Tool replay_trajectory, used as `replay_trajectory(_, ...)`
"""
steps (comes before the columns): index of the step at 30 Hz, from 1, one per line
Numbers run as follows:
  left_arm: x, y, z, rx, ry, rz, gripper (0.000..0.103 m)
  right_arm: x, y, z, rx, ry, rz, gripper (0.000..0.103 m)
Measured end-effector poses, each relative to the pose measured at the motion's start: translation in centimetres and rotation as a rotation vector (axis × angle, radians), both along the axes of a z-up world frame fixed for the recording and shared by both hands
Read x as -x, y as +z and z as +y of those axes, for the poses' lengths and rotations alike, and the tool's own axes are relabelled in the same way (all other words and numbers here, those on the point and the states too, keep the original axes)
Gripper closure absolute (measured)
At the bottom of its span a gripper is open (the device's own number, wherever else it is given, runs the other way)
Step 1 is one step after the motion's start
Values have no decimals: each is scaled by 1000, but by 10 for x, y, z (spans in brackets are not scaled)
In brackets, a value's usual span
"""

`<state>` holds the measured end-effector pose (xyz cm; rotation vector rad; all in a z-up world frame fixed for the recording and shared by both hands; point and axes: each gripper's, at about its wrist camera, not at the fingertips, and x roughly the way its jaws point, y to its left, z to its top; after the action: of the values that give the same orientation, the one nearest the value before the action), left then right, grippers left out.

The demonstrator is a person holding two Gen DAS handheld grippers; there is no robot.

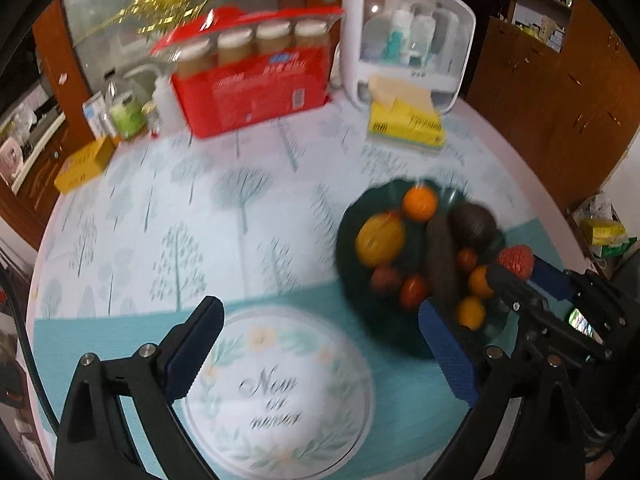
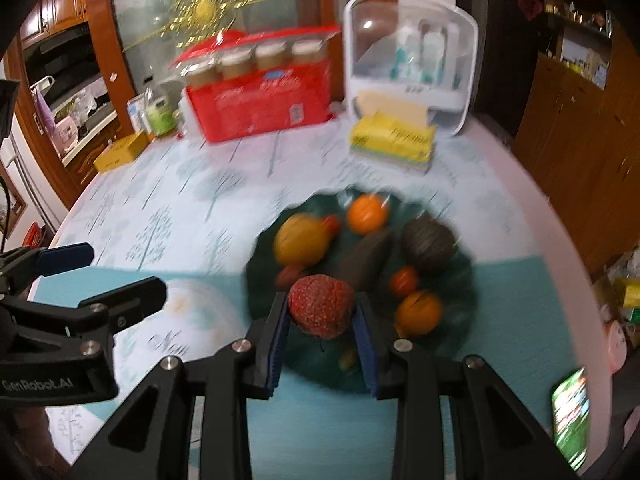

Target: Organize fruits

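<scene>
A dark green bowl (image 1: 352,240) (image 2: 464,280) holds several fruits: a yellow mango (image 1: 380,238) (image 2: 300,240), oranges (image 1: 419,203) (image 2: 367,213), dark avocados (image 1: 472,224) (image 2: 428,242) and small red fruits. My right gripper (image 2: 322,320) is shut on a red strawberry (image 2: 322,306) (image 1: 516,261), held over the bowl's near rim. It also shows in the left wrist view (image 1: 516,268). My left gripper (image 1: 324,344) is open and empty over a white flowered plate (image 1: 280,400) (image 2: 200,312), left of the bowl.
At the table's back stand a red box of jars (image 1: 248,92) (image 2: 260,100), a white organizer (image 1: 408,40) (image 2: 412,60), a yellow tissue pack (image 1: 404,124) (image 2: 394,136), a yellow box (image 1: 82,164) and bottles (image 1: 126,114). Wooden cabinets (image 1: 552,92) stand right.
</scene>
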<state>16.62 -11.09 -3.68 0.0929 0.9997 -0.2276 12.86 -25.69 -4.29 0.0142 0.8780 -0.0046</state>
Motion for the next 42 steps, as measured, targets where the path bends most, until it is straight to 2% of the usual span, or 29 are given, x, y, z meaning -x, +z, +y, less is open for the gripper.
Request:
replay_trajectory(5,-24,16,-32,-20,16,-12,5,-26,15,-35,35,0,-24,71)
replay_trajectory(9,-39,10,-47,-47,32,13,3,-38,15,-47,69,14,-27,70)
replay_trajectory(15,-52,-17,-61,-87,40,85,3,-49,-3,-53,72,48,25,70)
replay_trajectory(23,-63,-54,-62,-98,69,183,3,-57,-36,-49,90,124,121,70)
replay_trajectory(25,-65,-60,-62,-105,70,200,3,-59,-44,-47,77,155,152,66)
replay_trajectory(27,-66,-65,-61,-108,67,222,3,-59,-49,-46,69,170,167,50)
replay_trajectory(30,-65,-69,-59,-110,69,236,3,-58,-52,-45,76,171,160,38)
replay_trajectory(42,-53,-72,-40,-96,106,255,3,-57,-58,-43,75,164,172,37)
